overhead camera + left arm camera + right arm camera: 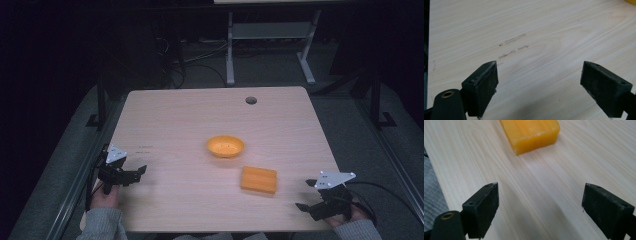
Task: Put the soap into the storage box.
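An orange bowl (225, 146) sits near the middle of the light wooden table (190, 115). A flat orange block (259, 179) lies just in front and to the right of it, and its near end shows in the right gripper view (531, 133). My left gripper (134, 174) hovers over the table's front left edge, open, with bare wood between its jaws (539, 80). My right gripper (306, 194) is at the front right corner, open and empty (540, 202), pointing toward the block a short way off.
A round cable hole (251, 100) is near the table's far edge. Faint scuff marks (511, 47) streak the wood ahead of the left gripper. A white desk frame (270, 45) stands on the dark floor beyond.
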Demonstrator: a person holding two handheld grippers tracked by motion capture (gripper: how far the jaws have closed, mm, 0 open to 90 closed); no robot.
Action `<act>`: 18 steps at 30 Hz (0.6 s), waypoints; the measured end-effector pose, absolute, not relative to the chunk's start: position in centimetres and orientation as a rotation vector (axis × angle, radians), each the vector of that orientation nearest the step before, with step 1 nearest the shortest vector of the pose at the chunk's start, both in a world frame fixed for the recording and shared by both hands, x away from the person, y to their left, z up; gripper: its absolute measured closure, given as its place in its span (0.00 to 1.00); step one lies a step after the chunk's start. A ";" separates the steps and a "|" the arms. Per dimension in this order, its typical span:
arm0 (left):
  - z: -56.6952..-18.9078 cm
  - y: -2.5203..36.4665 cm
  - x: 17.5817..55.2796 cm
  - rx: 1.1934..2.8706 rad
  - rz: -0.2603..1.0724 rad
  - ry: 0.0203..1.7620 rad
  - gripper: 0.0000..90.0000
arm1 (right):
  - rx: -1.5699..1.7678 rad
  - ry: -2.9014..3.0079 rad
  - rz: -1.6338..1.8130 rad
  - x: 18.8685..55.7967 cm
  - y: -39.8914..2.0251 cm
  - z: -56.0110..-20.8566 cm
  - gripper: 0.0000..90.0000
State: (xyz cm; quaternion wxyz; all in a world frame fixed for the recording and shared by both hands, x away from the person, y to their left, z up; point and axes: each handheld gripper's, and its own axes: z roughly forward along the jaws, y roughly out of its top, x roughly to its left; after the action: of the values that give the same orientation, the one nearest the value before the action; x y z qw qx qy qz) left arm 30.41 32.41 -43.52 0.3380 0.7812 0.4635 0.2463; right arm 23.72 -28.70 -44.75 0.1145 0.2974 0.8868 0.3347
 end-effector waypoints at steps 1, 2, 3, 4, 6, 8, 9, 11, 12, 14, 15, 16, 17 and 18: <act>-43.5 32.4 30.4 2.033 0.639 1.211 0.15 | 0.868 2.606 0.985 23.7 -28.5 -44.6 0.15; -43.5 32.4 30.4 2.033 0.639 1.211 0.15 | 0.857 2.611 0.983 23.8 -28.3 -44.5 0.15; -43.5 32.5 30.4 2.033 0.639 1.212 0.15 | 0.849 2.617 0.975 23.9 -28.2 -44.4 0.15; -43.5 32.5 30.4 2.030 0.639 1.213 0.15 | 0.849 2.621 0.969 23.9 -28.0 -44.3 0.15; -43.5 32.5 30.5 2.029 0.640 1.213 0.15 | 0.833 2.635 0.959 24.2 -27.7 -44.0 0.15; -43.5 32.5 30.5 2.033 0.638 1.214 0.15 | 0.815 2.648 0.953 24.4 -27.1 -43.5 0.15; -43.5 32.5 30.5 2.034 0.637 1.214 0.15 | 0.810 2.655 0.949 24.5 -26.9 -43.3 0.15; -43.6 32.5 30.5 2.038 0.636 1.208 0.15 | 0.780 2.663 0.930 24.8 -26.1 -42.6 0.15; -43.6 32.5 30.5 2.038 0.637 1.207 0.15 | 0.780 2.663 0.930 24.8 -26.1 -42.6 0.15; -43.5 32.5 30.5 2.028 0.637 1.210 0.15 | 0.761 2.674 0.910 25.2 -25.5 -42.0 0.15; -43.5 32.5 30.5 2.027 0.637 1.212 0.15 | 0.759 2.676 0.901 25.3 -25.2 -41.7 0.15; -43.5 32.5 30.5 2.031 0.636 1.210 0.15 | 0.745 2.683 0.896 25.5 -24.9 -41.3 0.15; -43.6 32.5 30.5 2.035 0.638 1.210 0.15 | 0.736 2.685 0.892 25.6 -24.7 -41.1 0.15; -43.6 32.4 30.5 2.037 0.639 1.211 0.15 | 0.718 2.694 0.884 25.8 -24.4 -40.9 0.15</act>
State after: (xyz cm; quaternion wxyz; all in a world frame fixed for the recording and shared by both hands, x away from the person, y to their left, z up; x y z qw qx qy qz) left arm 30.49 32.44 -43.59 0.3369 0.7815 0.4644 0.2450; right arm 25.78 -24.38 -40.93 0.1080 0.2440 0.9157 0.3004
